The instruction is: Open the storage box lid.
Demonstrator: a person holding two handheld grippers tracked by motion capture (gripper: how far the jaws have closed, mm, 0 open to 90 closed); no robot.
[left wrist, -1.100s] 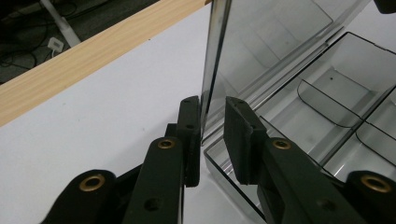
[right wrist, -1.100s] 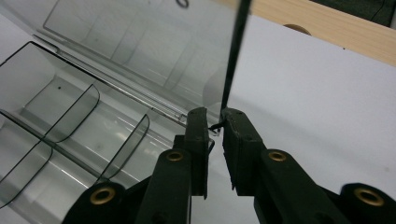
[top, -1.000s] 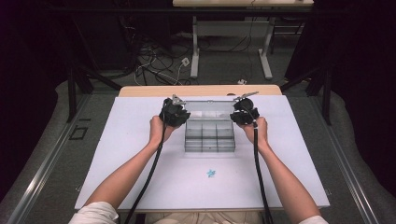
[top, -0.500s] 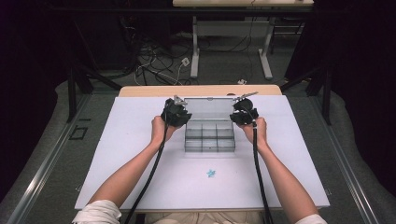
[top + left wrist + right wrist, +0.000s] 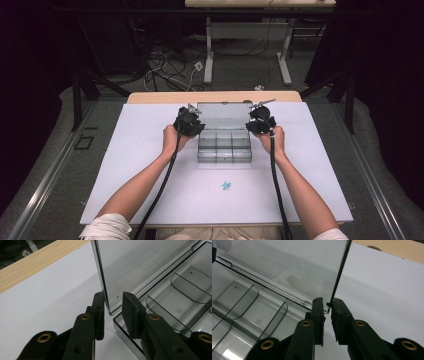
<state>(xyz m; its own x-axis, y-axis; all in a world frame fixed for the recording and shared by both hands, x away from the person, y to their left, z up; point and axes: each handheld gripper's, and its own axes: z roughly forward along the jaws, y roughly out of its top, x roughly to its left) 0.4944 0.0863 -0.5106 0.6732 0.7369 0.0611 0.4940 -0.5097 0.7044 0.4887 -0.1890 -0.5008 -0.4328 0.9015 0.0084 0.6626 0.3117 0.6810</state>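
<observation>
lid (image 5: pixel 140 267) edges sit between both hand-held grippers: left (image 5: pixel 113 312) slack, right (image 5: pixel 326 311) pinching.

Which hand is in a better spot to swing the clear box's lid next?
Probably the right. The right gripper has its jaws set narrowly around the edge of the lid, while the left gripper has wider jaws, with a clear gap beside the lid.
</observation>
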